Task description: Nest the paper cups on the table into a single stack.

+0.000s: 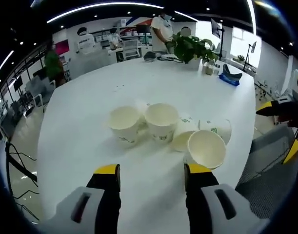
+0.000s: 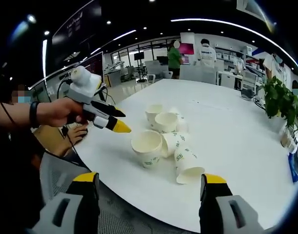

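Several white paper cups with green print are clustered on the white round table. Two stand upright; others lie on their sides, one with its mouth facing me. My left gripper hovers open just short of the cluster, nothing between its yellow-tipped jaws. In the right gripper view an upright cup and a tipped cup lie nearest. My right gripper is open off the table's edge, holding nothing. The left gripper comes in from the left, held by a hand.
A potted plant and a blue object sit at the far side of the table. Several people stand at desks beyond. A grey mesh chair is by the table's edge. The right gripper shows off the table.
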